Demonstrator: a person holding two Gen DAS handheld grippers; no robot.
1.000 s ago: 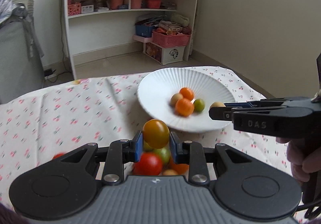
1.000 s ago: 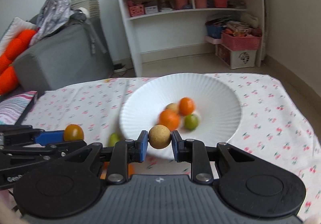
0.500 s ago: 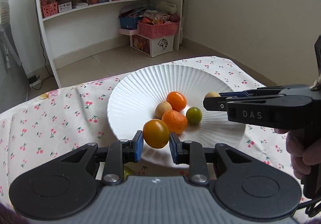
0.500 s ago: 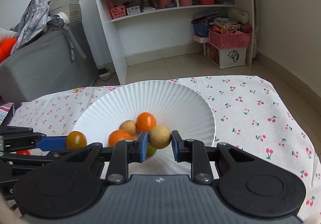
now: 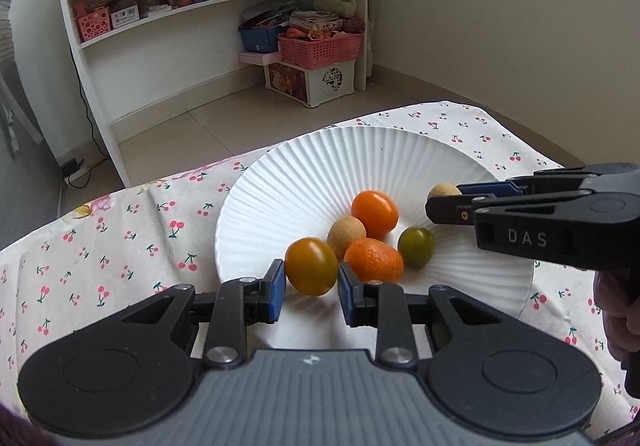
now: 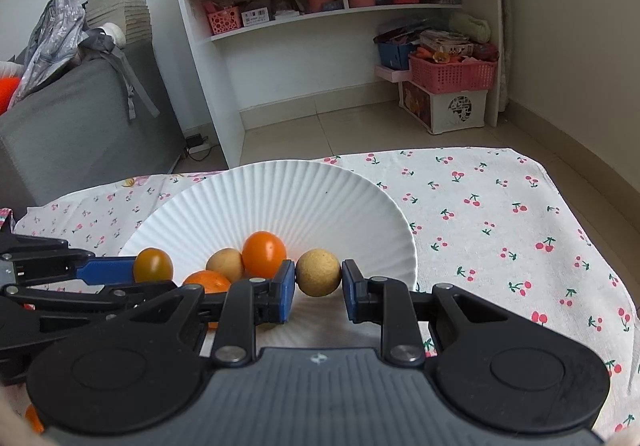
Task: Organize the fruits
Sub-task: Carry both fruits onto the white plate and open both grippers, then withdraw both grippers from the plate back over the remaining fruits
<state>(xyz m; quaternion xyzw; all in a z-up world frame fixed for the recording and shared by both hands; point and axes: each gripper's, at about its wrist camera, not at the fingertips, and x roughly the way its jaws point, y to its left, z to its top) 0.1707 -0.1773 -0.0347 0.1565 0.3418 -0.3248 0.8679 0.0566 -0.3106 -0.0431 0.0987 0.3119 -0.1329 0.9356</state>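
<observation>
Setting: cherry-print tablecloth on a table, white shelving and a pink basket behind; a grey sofa off to one side
Handling: both carried fruits look small, round and light; the amber cherry tomato is probably smooth, thin-skinned and easy to bruise or squirt free, so a gentle pinch across its widest part suits it; the tan longan seems firmer, with a rough shell that should grip better
Looks: tomato glossy, yellow-orange shading to olive; longan matte, speckled beige
Left gripper: blue pads clamped on the tomato, over the near rim of the plate
Right gripper: pads pinching the longan at its equator, over the plate's right side
Plate: white fluted plate holding an orange tomato, another longan, a kumquat and a green tomato, clustered near the middle
Stage: likely about to let go of both into the plate
</observation>
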